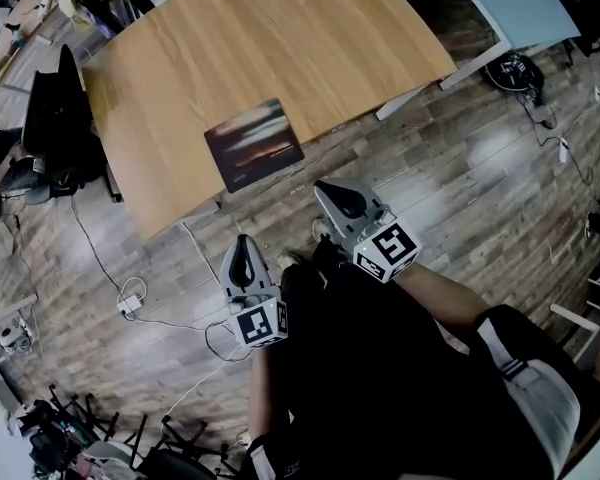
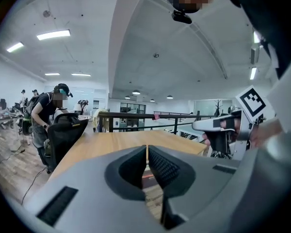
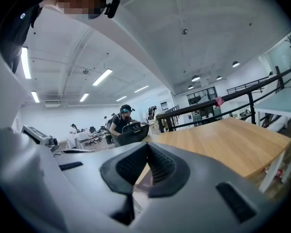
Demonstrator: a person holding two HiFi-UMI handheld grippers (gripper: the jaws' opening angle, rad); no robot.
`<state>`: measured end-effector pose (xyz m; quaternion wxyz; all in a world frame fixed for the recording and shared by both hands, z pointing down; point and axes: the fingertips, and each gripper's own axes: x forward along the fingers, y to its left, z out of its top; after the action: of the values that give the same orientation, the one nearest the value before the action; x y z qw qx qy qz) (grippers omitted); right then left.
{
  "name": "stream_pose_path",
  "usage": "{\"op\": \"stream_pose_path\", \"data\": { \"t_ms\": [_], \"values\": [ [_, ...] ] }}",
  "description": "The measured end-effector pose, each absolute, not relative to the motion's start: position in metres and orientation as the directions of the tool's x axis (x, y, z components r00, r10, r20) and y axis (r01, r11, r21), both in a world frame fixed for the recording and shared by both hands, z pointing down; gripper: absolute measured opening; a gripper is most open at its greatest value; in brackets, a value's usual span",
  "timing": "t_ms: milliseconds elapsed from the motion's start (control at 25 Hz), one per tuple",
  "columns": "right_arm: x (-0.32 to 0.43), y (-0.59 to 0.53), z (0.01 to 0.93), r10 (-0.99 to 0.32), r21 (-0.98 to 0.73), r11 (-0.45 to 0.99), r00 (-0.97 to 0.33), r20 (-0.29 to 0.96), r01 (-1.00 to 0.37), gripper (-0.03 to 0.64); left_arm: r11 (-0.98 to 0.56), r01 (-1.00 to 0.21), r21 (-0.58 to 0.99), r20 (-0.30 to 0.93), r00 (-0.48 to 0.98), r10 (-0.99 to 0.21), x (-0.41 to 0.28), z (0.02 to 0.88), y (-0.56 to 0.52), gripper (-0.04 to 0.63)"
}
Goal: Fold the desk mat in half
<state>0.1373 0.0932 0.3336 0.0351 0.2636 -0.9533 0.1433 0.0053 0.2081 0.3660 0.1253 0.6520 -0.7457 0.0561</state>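
A dark desk mat [image 1: 255,144] with a sunset picture lies flat near the front edge of the wooden table [image 1: 310,38]. Both grippers hang in front of the table, above the floor and apart from the mat. In the head view my left gripper [image 1: 242,249] sits lower left of the mat. My right gripper [image 1: 325,190] is just below the mat's right corner. Each is shut with nothing between its jaws. In the left gripper view my left gripper [image 2: 147,152] points over the table, with the right gripper [image 2: 223,125] at its side. The right gripper view has my right gripper [image 3: 148,149] shut too.
A black office chair [image 1: 55,118] stands at the table's left end. White cables and a power adapter [image 1: 130,303] lie on the wood floor. A light-blue table [image 1: 510,3] stands at the back right. A person [image 2: 48,113] bends over a chair in the distance.
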Motion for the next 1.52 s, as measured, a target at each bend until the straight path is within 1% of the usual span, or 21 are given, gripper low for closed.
{"op": "stream_pose_path", "data": {
  "t_ms": [360, 640, 760, 920, 960, 1040, 1120, 1160, 1200, 1280, 1400, 1520],
  "values": [
    [0.115, 0.068, 0.377, -0.486, -0.230, 0.818, -0.847, 0.214, -0.528, 0.029, 0.094, -0.995, 0.042, 0.293, -0.078, -0.953, -0.026, 0.406, 0.179, 0.032],
    [0.097, 0.056, 0.410, -0.484, -0.136, 0.837, -0.834, 0.265, -0.530, 0.029, 0.021, -1.000, -0.011, 0.307, -0.023, -0.951, -0.047, 0.437, 0.157, 0.032],
    [0.088, 0.055, 0.427, -0.454, -0.095, 0.861, -0.840, 0.299, -0.499, 0.031, -0.028, -0.998, -0.056, 0.336, 0.008, -0.942, -0.051, 0.456, 0.148, 0.034],
    [0.078, 0.053, 0.460, -0.393, -0.067, 0.893, -0.844, 0.364, -0.445, 0.034, -0.132, -0.981, -0.144, 0.379, 0.069, -0.923, -0.054, 0.485, 0.138, 0.035],
    [0.078, 0.053, 0.468, -0.378, -0.063, 0.899, -0.842, 0.384, -0.432, 0.034, -0.157, -0.974, -0.163, 0.390, 0.083, -0.917, -0.053, 0.491, 0.136, 0.042],
    [0.079, 0.053, 0.484, -0.355, -0.046, 0.910, -0.833, 0.424, -0.411, 0.034, -0.196, -0.963, -0.184, 0.414, 0.105, -0.904, -0.051, 0.504, 0.133, 0.101],
    [0.081, 0.051, 0.494, -0.348, -0.030, 0.915, -0.825, 0.445, -0.402, 0.040, -0.223, -0.954, -0.199, 0.434, 0.118, -0.893, -0.050, 0.515, 0.129, 0.134],
    [0.082, 0.049, 0.498, -0.350, -0.027, 0.915, -0.825, 0.444, -0.403, 0.056, -0.236, -0.949, -0.207, 0.450, 0.121, -0.885, -0.051, 0.522, 0.128, 0.142],
    [0.082, 0.049, 0.502, -0.354, -0.025, 0.914, -0.826, 0.439, -0.405, 0.105, -0.247, -0.946, -0.211, 0.474, 0.122, -0.872, -0.051, 0.531, 0.129, 0.147],
    [0.082, 0.049, 0.509, -0.340, -0.003, 0.923, -0.819, 0.462, -0.385, 0.122, -0.268, -0.940, -0.210, 0.523, 0.123, -0.843, -0.052, 0.549, 0.130, 0.159],
    [0.083, 0.050, 0.518, -0.297, 0.043, 0.945, -0.796, 0.528, -0.324, 0.142, -0.323, -0.911, -0.255, 0.557, 0.135, -0.820, -0.051, 0.566, 0.126, 0.177],
    [0.084, 0.048, 0.533, -0.293, 0.046, 0.948, -0.808, 0.512, -0.315, 0.153, -0.372, -0.879, -0.300, 0.583, 0.140, -0.800, -0.048, 0.580, 0.121, 0.193]
  ]
}}
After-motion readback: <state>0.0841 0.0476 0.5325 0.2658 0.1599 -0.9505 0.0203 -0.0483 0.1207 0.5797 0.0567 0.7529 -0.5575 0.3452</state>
